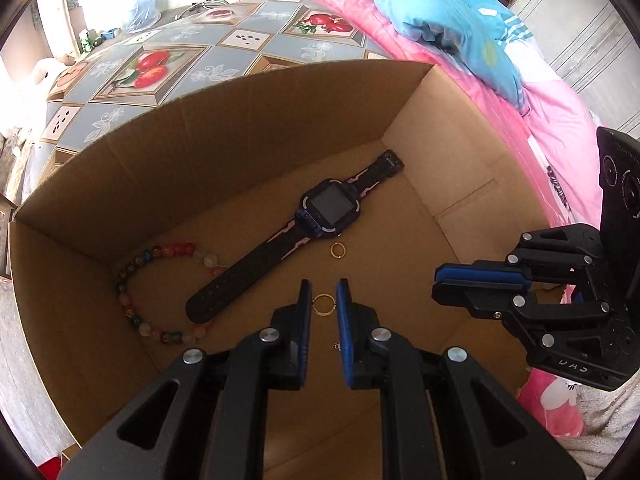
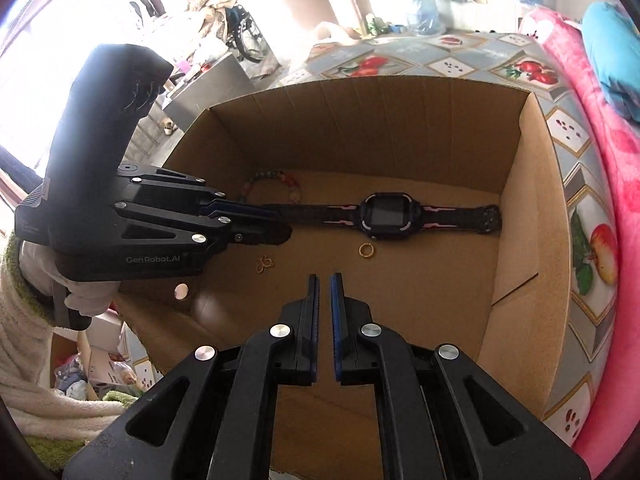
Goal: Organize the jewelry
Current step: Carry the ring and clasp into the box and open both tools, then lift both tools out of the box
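A small gold ring (image 1: 322, 305) is being framed between the pads of the left gripper (image 1: 323, 294), whose jaws are being kept slightly apart; whether the ring is being pinched or lying below cannot be told. The right gripper (image 2: 324, 280) is being held nearly closed and empty above the cardboard box (image 1: 248, 120), nearer than the watch (image 2: 390, 216), the second ring (image 2: 366, 250) and the bead bracelet (image 1: 136, 280).

Black-and-pink watch (image 1: 316, 220), gold ring (image 1: 338, 250), multicoloured bead bracelet (image 1: 160, 292), brown cardboard box (image 1: 224, 136).
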The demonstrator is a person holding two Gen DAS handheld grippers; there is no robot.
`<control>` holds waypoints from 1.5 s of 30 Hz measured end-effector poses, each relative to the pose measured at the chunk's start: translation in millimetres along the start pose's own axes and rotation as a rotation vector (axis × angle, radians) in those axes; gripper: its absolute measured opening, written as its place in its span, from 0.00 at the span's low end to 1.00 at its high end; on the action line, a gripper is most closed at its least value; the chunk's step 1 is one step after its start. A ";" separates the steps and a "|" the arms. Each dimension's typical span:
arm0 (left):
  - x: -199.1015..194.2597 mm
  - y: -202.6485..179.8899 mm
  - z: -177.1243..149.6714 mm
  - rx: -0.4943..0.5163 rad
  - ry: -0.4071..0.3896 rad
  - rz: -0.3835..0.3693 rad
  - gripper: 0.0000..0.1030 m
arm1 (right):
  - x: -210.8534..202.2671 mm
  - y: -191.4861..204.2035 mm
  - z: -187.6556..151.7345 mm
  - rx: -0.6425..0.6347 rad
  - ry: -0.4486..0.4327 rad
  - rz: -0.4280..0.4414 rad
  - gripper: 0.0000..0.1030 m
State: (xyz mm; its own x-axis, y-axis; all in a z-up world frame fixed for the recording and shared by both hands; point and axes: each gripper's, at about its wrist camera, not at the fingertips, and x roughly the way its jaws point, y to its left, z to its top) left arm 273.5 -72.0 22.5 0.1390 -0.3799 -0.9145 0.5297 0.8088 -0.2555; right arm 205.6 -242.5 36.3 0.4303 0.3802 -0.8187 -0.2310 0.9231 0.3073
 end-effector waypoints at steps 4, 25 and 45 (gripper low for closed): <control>0.3 3.3 2.3 -0.021 -0.008 -0.004 0.12 | -1.7 -3.3 -0.8 0.016 -0.015 0.013 0.06; -51.4 -14.7 -21.0 0.022 -0.196 0.006 0.14 | -54.7 -4.9 -8.2 0.019 -0.193 -0.003 0.08; -88.3 -67.3 -209.0 0.060 -0.526 -0.027 0.23 | -89.4 25.3 -150.5 0.029 -0.340 -0.014 0.24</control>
State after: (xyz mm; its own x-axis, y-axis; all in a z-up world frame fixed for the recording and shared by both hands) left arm 50.7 1.0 54.9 0.5172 -0.5866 -0.6232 0.5841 0.7742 -0.2440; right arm 29.9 -261.7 44.3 0.7009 0.3598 -0.6159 -0.1999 0.9279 0.3147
